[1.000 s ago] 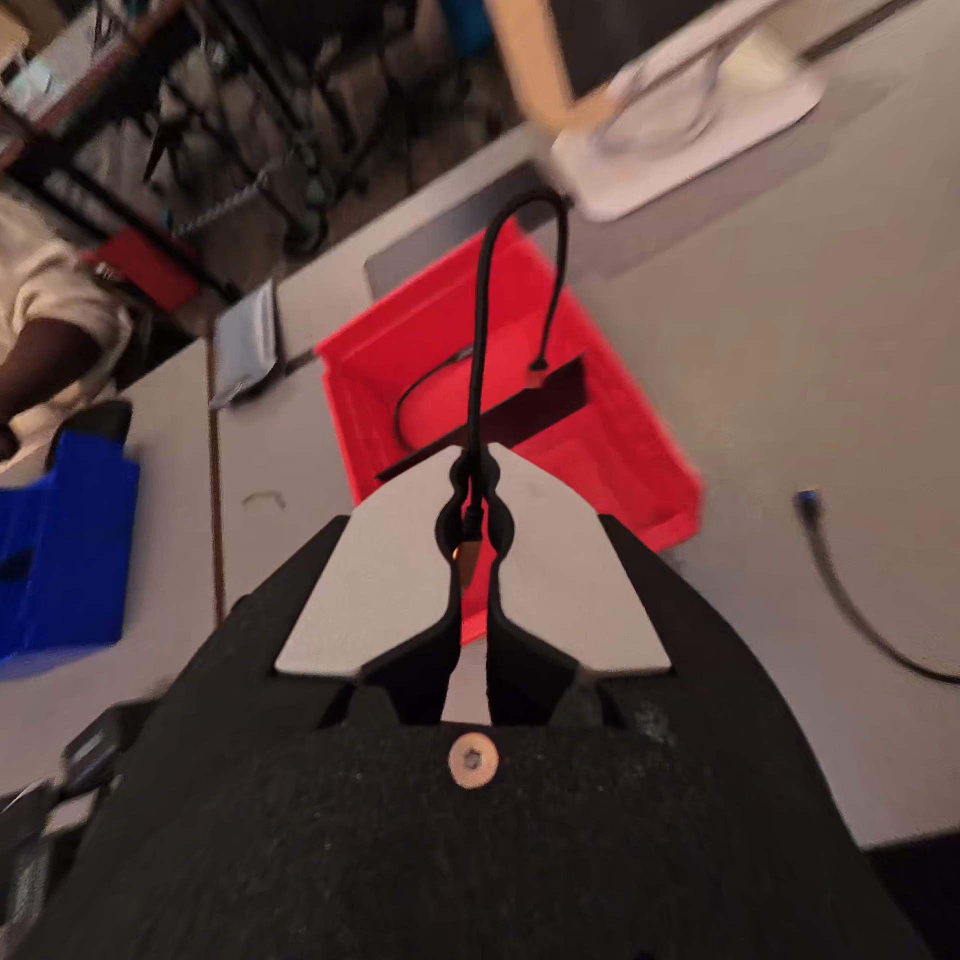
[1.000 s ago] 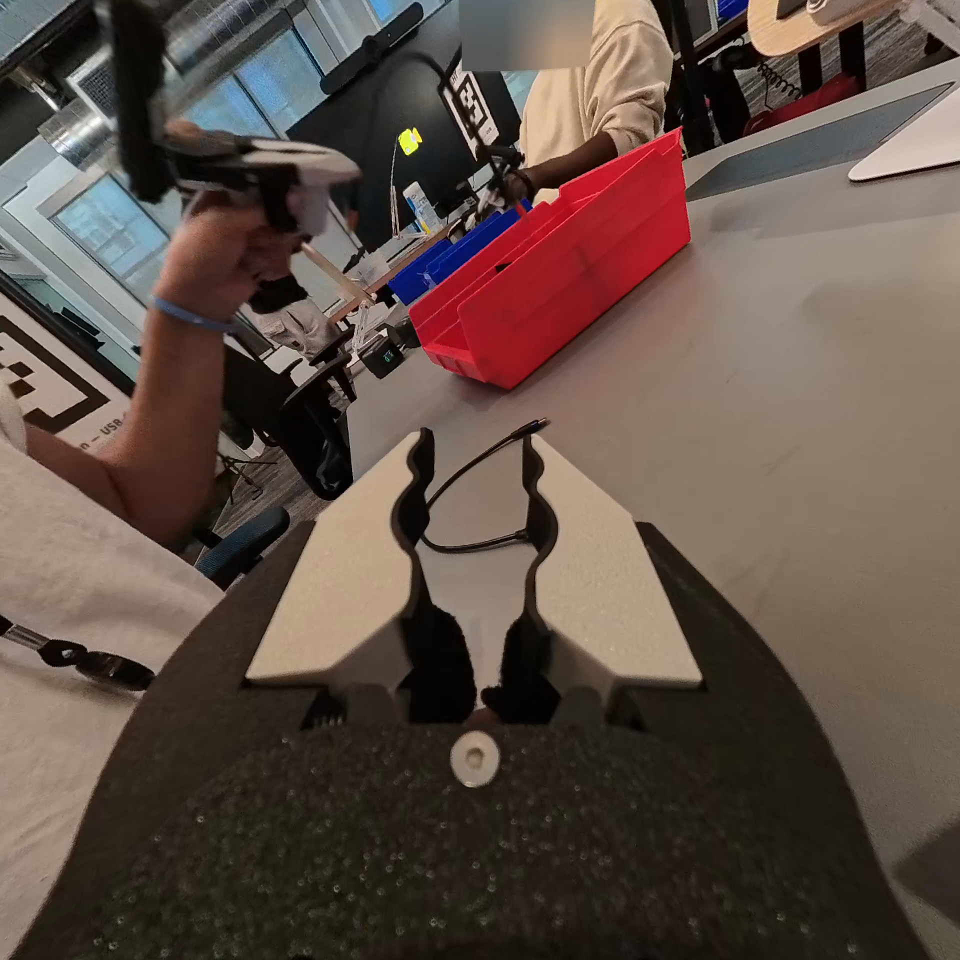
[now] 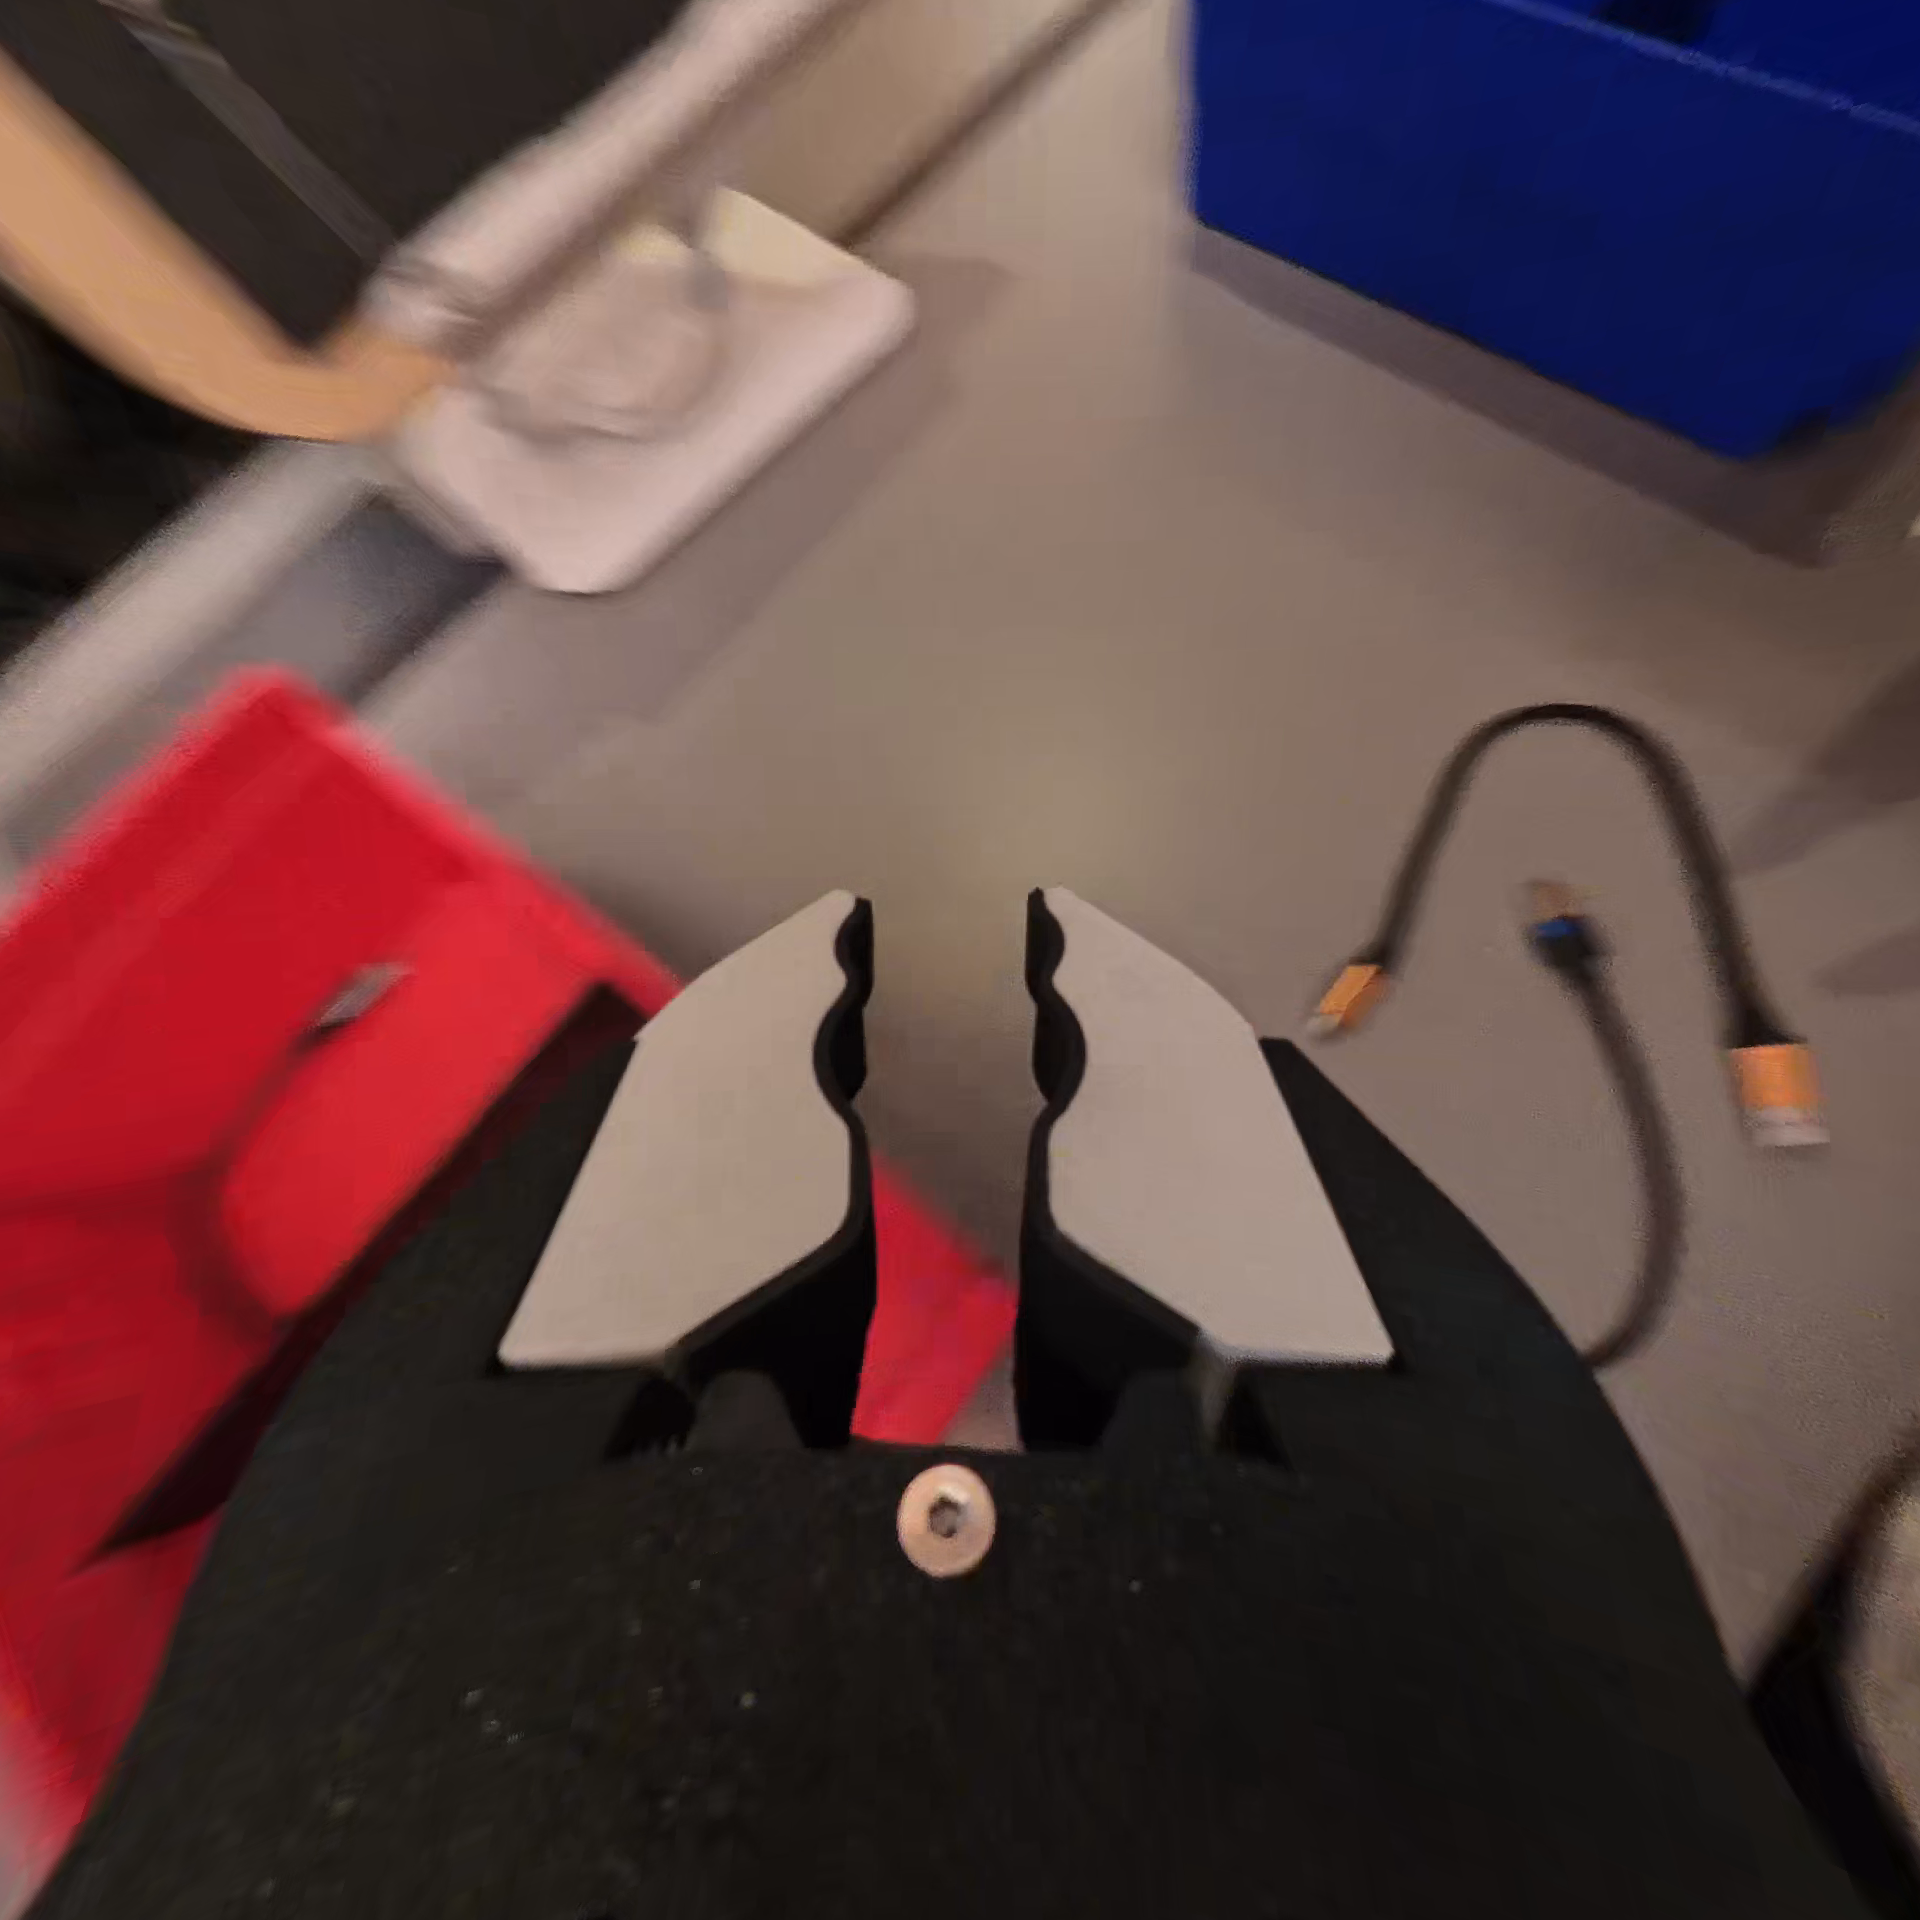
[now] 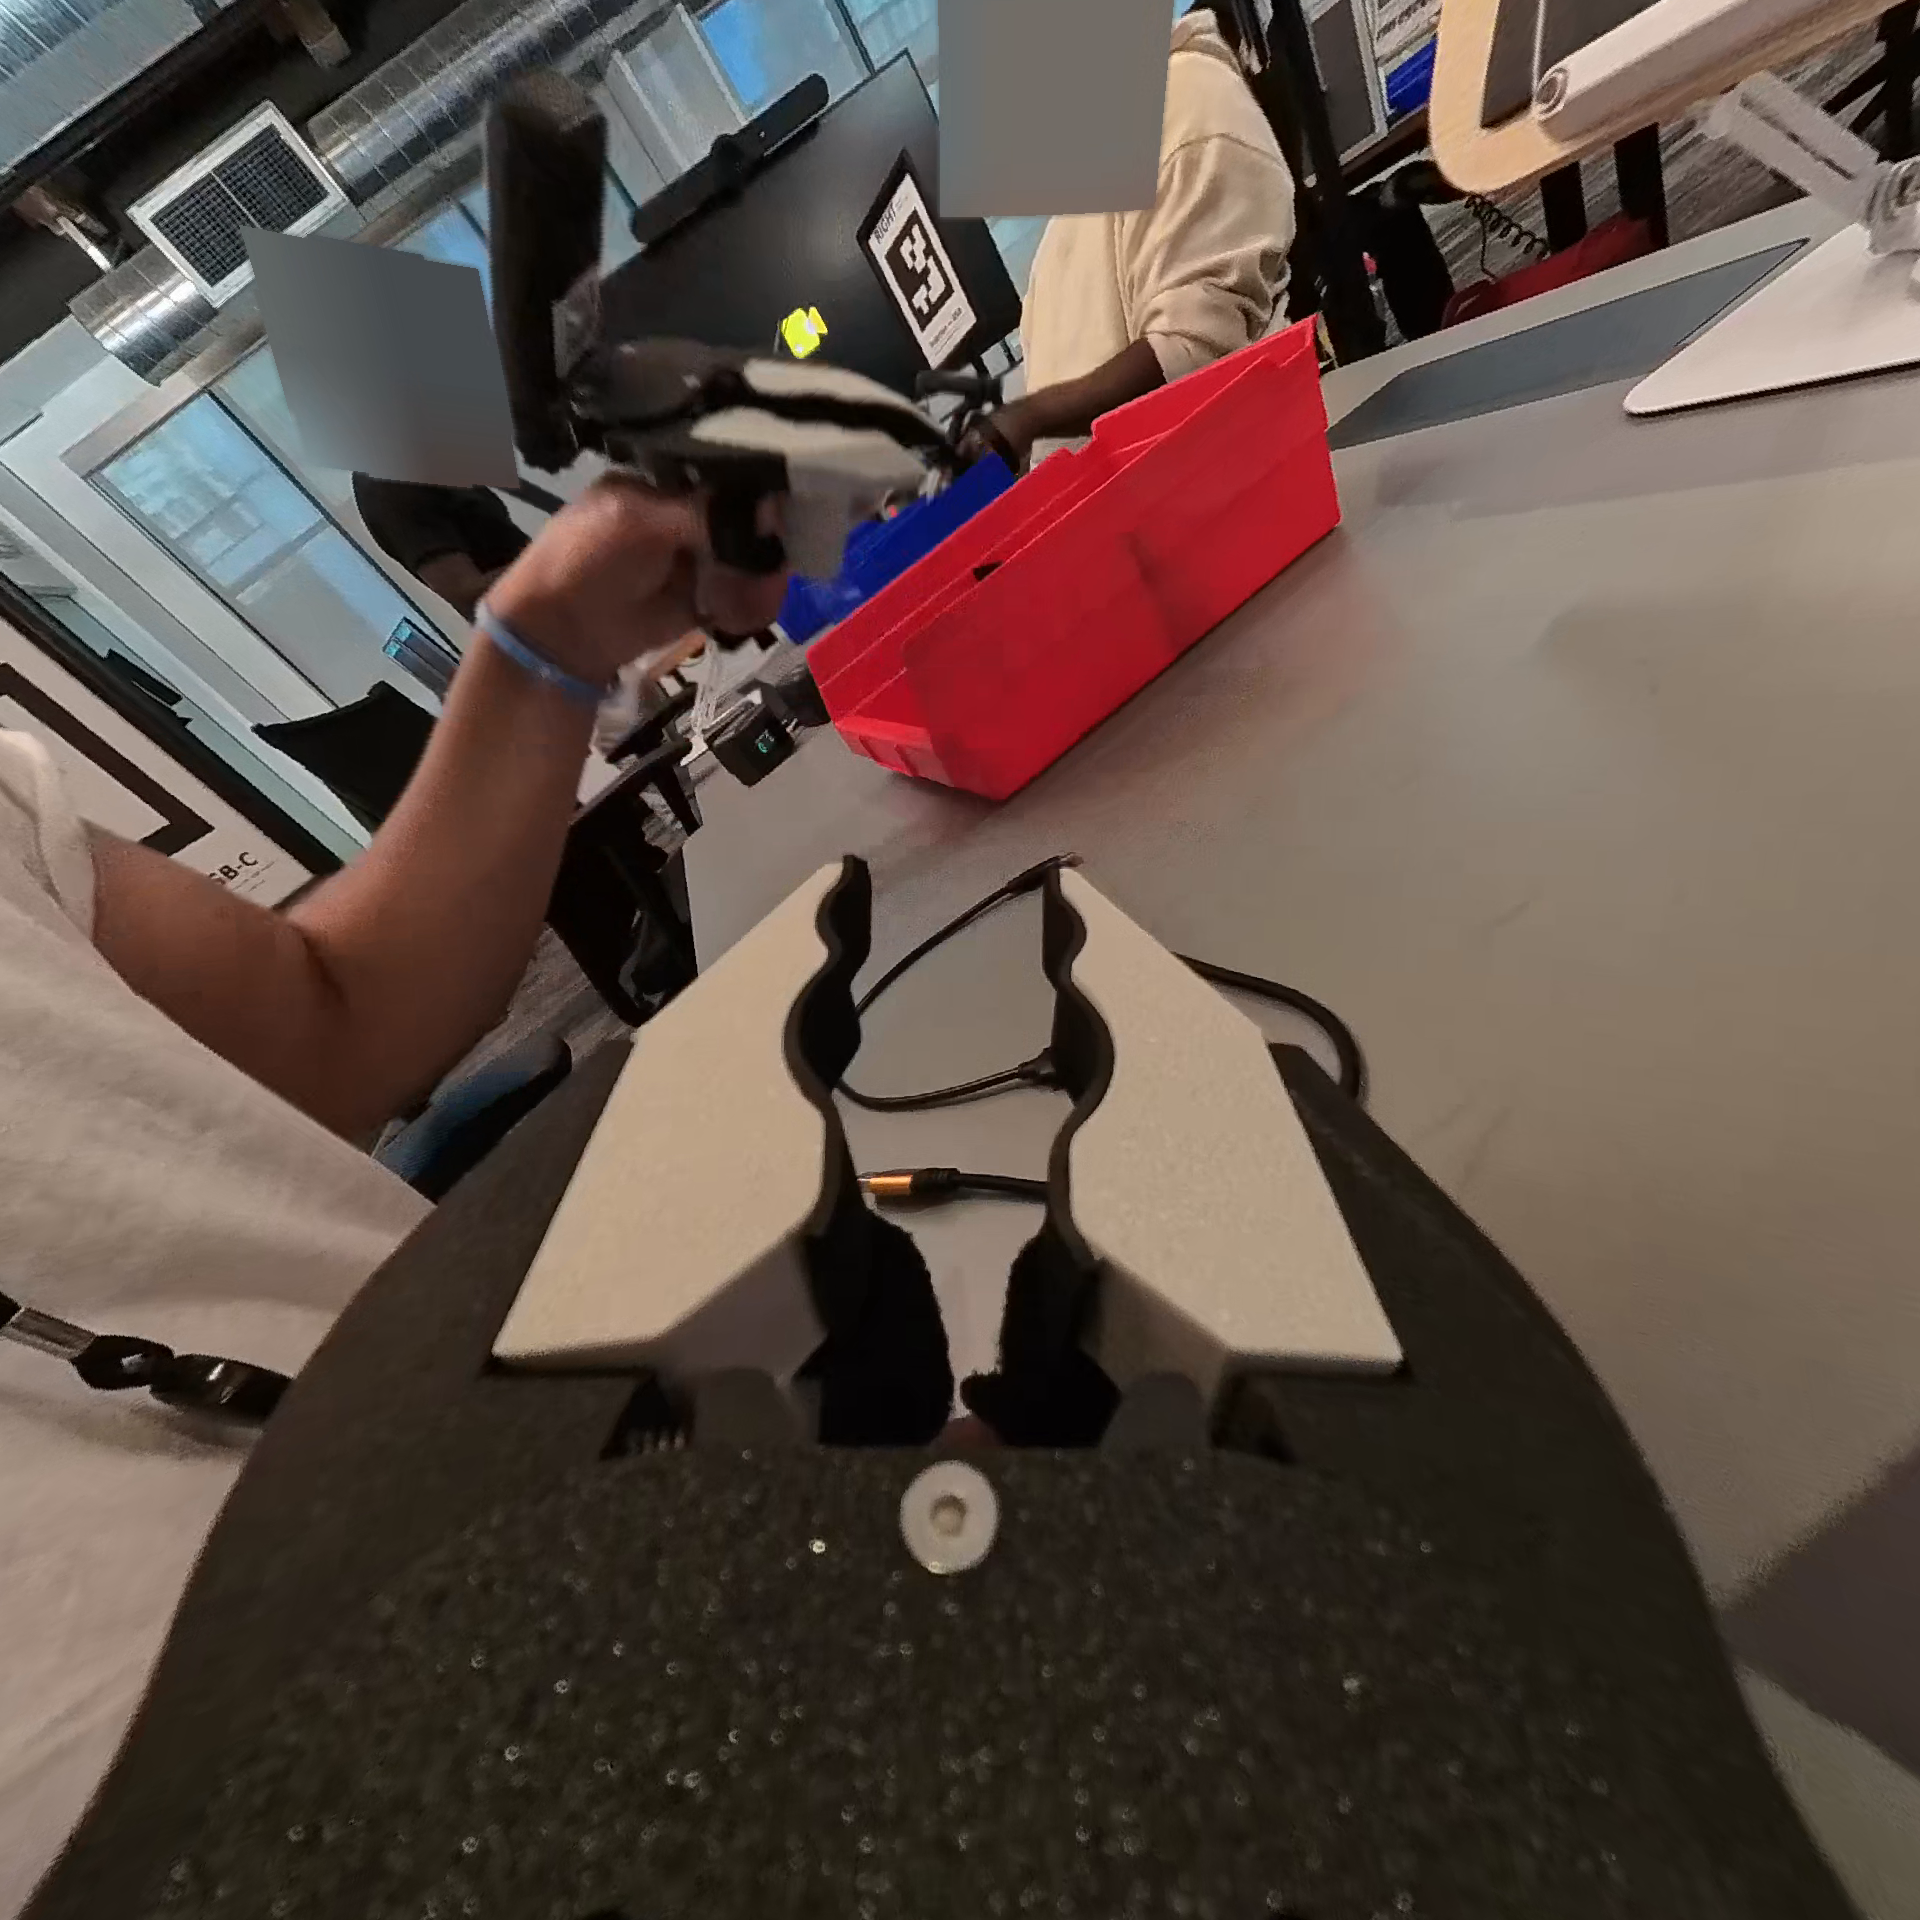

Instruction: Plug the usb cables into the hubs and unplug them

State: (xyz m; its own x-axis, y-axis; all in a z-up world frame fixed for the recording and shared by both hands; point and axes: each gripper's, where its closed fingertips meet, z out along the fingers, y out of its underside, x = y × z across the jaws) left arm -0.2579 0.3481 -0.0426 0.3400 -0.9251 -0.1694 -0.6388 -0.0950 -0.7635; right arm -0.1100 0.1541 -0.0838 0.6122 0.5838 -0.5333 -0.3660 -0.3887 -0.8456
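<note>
Looking along the left gripper (image 3: 948, 925), we find its jaws parted and empty above the grey table (image 3: 1091, 644), with the red bin (image 3: 260, 1039) just to its left and the orange-tipped cable (image 3: 1558, 914) lying to its right, arched away from the fingers. The right gripper (image 4: 954, 894) is likewise spread and empty, low over black cables (image 4: 935, 1091) lying directly ahead between its fingers. We judge the right tool nearer; open tabletop lies beyond, toward the blue bin (image 3: 1558, 208).

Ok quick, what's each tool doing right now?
Left tool: open, holding nothing, above the grey table.
Right tool: open, holding nothing, black cables lying between its fingers.
</note>
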